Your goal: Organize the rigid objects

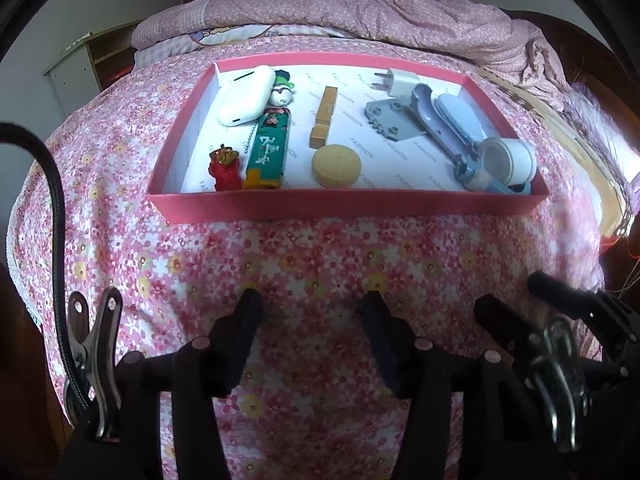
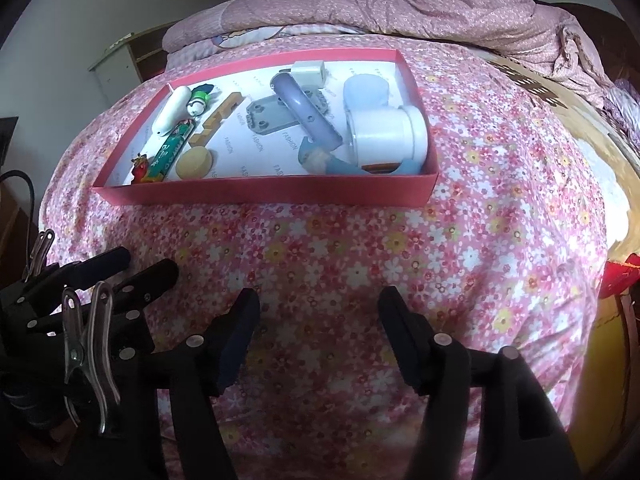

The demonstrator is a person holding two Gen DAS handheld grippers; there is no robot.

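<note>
A bed under a pink floral sheet (image 1: 320, 256), quilt (image 1: 360, 4) bunched behind the red tray (image 1: 344, 202). In the tray: white case (image 1: 246, 96), green lighter (image 1: 268, 142), yellow disc (image 1: 336, 166), grey plate (image 1: 390, 120) — white jar (image 2: 386, 134) at its right end. In front of the tray, both grippers — left (image 1: 312, 300), right (image 2: 318, 296) — hover spread, empty.

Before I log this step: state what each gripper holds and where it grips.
Nothing is held. The left gripper and the right gripper are both open over the floral bedsheet.
</note>
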